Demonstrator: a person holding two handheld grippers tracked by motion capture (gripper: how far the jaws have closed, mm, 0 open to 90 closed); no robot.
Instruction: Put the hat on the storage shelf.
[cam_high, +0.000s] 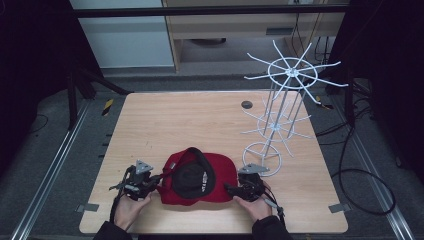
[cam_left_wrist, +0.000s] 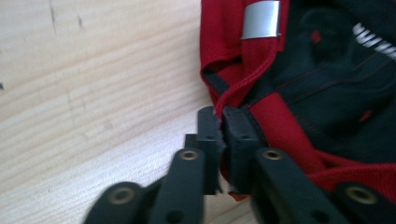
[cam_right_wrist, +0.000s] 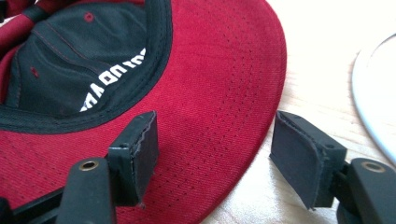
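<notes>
The red baseball cap (cam_high: 200, 179) lies upside down on the wooden table (cam_high: 165, 120), near its front edge. The left gripper (cam_left_wrist: 219, 122) has its jaws pinched on the cap's back edge by the strap. The right gripper (cam_right_wrist: 212, 149) stands wide open, astride the brim, holding nothing. Lifted by that thin pinch alone, the cap could slip free or swing into the white wire rack (cam_high: 285, 107) close by.
</notes>
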